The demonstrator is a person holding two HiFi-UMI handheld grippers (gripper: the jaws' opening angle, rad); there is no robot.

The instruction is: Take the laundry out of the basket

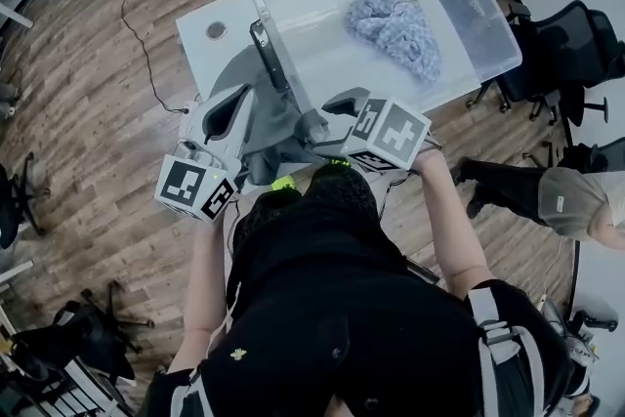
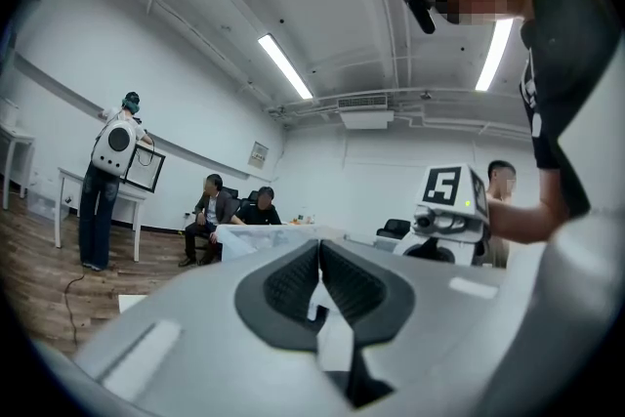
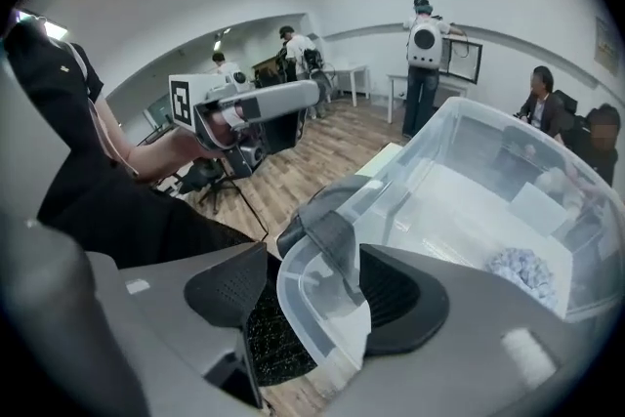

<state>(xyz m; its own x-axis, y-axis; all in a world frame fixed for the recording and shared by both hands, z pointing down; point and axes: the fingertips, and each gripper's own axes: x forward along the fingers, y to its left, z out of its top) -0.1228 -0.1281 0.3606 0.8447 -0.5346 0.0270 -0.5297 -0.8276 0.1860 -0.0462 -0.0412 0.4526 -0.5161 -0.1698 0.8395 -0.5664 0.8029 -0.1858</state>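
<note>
Basket (image 1: 479, 15): clear plastic, rectangular | laundry (image 1: 395, 29): nubbly blue-grey lump inside

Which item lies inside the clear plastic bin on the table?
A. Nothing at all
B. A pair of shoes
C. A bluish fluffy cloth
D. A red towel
C: the head view shows a bluish fluffy cloth lying alone on the floor of the clear bin.

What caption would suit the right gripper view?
Right gripper, jaws apart, at the rim corner of the clear bin, a blue-grey cloth lying inside.
</note>
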